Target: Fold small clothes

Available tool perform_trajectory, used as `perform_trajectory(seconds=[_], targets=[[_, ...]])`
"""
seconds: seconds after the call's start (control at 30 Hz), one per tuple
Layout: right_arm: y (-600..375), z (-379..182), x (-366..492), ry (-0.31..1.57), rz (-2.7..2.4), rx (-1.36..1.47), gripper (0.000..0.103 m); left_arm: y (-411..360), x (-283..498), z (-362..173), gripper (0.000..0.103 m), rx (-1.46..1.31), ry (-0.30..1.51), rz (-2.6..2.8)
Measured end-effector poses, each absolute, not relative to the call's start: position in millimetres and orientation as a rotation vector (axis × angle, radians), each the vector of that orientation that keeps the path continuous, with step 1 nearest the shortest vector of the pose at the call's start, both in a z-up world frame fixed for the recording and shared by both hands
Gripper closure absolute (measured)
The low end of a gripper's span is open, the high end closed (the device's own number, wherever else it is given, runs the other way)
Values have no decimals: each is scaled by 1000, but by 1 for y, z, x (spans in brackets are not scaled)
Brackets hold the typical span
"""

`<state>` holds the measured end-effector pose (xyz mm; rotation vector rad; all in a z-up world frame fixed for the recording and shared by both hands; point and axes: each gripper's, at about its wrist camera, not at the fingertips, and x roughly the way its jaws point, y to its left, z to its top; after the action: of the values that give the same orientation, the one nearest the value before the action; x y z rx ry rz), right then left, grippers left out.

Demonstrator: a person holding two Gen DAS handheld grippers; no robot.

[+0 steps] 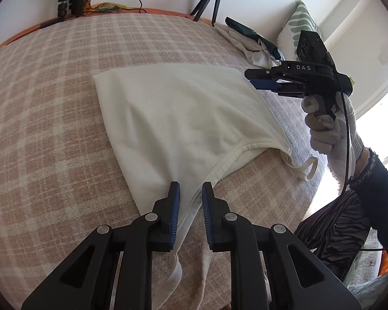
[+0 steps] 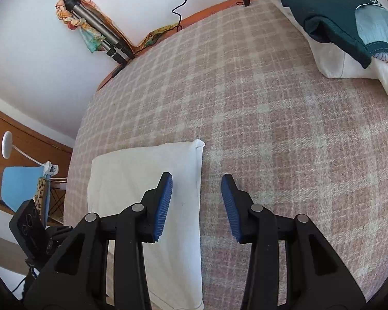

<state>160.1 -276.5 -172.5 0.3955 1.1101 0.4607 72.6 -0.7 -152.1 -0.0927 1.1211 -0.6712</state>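
Top [image 1: 178, 118], a cream strappy one, lies flat mid-bed on the checked blanket [image 1: 51, 98], lots of bare blanket all round it. Left gripper [image 1: 191, 188] has its jaws nearly together with the strap end between them; can't tell if it's actually pinched. Right gripper [image 2: 197, 180] hangs over the top's edge, jaws spread, holding nothing. Clothes pile [image 2: 349, 25] sits well off in the far corner, tripod [image 1: 212, 0] behind.

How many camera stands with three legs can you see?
2. One black tripod stands open at the far edge of the checked blanket. One grey folded tripod leans against the white wall, wrapped in a colourful cloth. Others may be hidden.
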Motion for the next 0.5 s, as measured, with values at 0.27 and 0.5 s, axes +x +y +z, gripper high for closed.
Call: perform_trajectory(seconds=[0.27, 0.5], targets=[[-256, -180, 180, 1104, 433, 378, 93, 5, 68, -154, 88, -96, 1109, -694], [-256, -169, 181, 1044, 317, 266, 100, 7, 66, -150, 87, -112, 1130, -691]])
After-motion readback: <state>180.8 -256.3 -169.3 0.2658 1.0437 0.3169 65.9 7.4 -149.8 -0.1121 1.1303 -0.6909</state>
